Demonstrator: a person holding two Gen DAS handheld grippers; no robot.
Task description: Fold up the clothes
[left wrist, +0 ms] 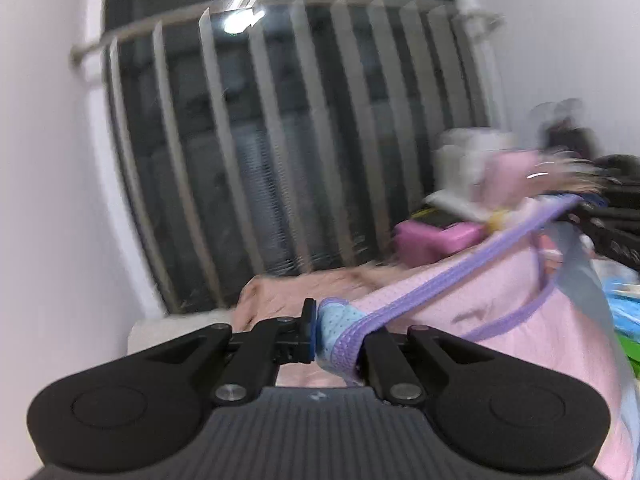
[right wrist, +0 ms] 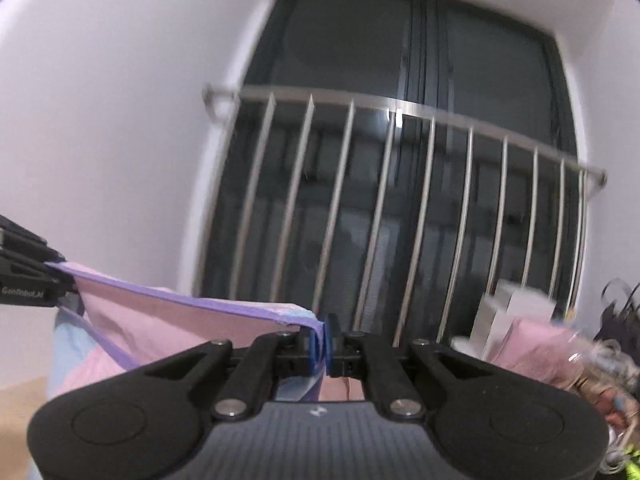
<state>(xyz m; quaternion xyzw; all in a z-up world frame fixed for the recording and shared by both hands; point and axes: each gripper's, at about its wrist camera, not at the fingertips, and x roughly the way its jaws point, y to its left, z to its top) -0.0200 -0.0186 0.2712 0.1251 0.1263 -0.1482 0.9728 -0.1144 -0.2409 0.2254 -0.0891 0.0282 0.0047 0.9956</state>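
A pink garment [left wrist: 492, 304] with purple trim and light blue panels hangs stretched between both grippers. My left gripper [left wrist: 320, 332] is shut on one purple-edged corner of it, the cloth bunched between the blue pads. In the left wrist view the other gripper [left wrist: 600, 224] holds the far end at the right edge. My right gripper [right wrist: 320, 344] is shut on the opposite corner of the garment [right wrist: 160, 328], whose purple hem runs left to the left gripper [right wrist: 36, 276]. Both grippers are held up high, facing a window.
A dark window behind a metal railing [right wrist: 400, 108] fills the background, with white walls [left wrist: 48, 200] at the sides. Beneath lies a pink-covered surface [left wrist: 280, 292]. At the right are a magenta box [left wrist: 432, 236], white boxes [right wrist: 516, 320] and piled clutter [right wrist: 600, 360].
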